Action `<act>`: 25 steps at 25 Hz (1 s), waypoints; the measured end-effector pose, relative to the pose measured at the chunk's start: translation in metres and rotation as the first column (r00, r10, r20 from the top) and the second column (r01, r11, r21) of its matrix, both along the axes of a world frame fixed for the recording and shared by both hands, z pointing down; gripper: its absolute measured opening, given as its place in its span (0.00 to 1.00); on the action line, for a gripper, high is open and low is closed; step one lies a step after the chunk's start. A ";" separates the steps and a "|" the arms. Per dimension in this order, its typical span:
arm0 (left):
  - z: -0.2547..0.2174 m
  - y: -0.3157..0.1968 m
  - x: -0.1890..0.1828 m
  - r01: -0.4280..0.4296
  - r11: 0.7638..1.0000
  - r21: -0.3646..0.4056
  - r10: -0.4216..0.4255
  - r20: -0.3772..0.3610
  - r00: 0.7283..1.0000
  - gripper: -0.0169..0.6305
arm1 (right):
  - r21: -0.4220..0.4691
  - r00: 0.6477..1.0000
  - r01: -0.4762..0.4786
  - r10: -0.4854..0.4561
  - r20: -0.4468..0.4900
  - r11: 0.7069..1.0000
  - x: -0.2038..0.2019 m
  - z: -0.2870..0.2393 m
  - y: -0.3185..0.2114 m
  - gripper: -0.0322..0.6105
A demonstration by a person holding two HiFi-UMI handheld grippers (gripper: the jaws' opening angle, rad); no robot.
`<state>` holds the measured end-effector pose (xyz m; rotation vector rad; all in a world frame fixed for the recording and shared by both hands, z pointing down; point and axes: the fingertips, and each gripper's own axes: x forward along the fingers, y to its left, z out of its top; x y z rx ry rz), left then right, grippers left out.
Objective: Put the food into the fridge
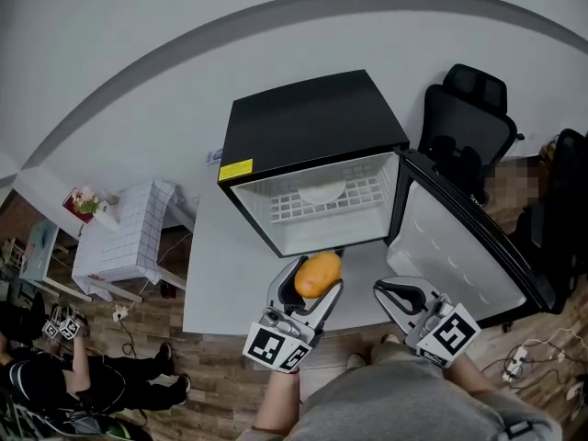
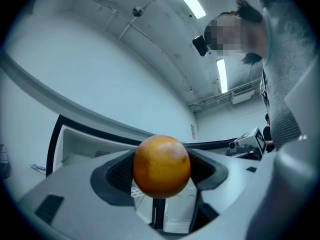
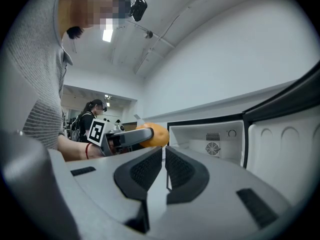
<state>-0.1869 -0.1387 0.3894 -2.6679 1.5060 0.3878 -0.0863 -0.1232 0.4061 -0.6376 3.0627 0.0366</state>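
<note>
Left gripper (image 1: 315,272) is clamped on a round orange fruit (image 2: 161,165). The jaws stand wide, with a dark ribbed pad pressed on each side of the fruit, which bulges above and below the pads. The fruit is off the table, held just in front of the lower front edge of the black mini fridge (image 1: 312,118). It's at the opening, not inside.

Right gripper (image 3: 164,159) has its jaws drawn together with only a thin slit between the pads and nothing in it. In the head view it sits to the right of the left gripper, near the bottom of the open fridge door (image 1: 459,246), and touches neither fridge nor fruit. Its own view looks level at the white fridge interior, with the left gripper and fruit off to the left.

The fridge stands on a white table (image 1: 216,274) with the door swung out to the right. The cavity is white, with a white wire shelf (image 1: 322,200) across it and a yellow label on the front top-left corner.

Around it:
- A black office chair (image 1: 469,118) is behind the door.
- A small white tiled side table (image 1: 124,232) is off to the left on the wood-pattern floor.
- A person in dark clothes (image 1: 83,384) is at the bottom left, low down.
</note>
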 end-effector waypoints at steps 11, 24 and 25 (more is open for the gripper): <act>0.018 -0.048 -0.009 -0.015 0.999 -0.030 0.015 -0.008 1.000 0.53 | 0.001 1.000 0.000 0.000 -0.003 1.000 -0.001 0.002 -0.003 0.07; 0.040 -0.102 -0.018 -0.026 0.998 -0.063 0.029 0.057 0.998 0.53 | 0.012 0.999 -0.037 0.037 -0.012 0.999 0.004 0.001 -0.012 0.07; 0.042 -0.105 -0.019 -0.023 0.998 -0.065 0.027 0.057 0.998 0.53 | 0.014 0.999 -0.038 0.038 -0.014 0.999 0.003 0.002 -0.013 0.07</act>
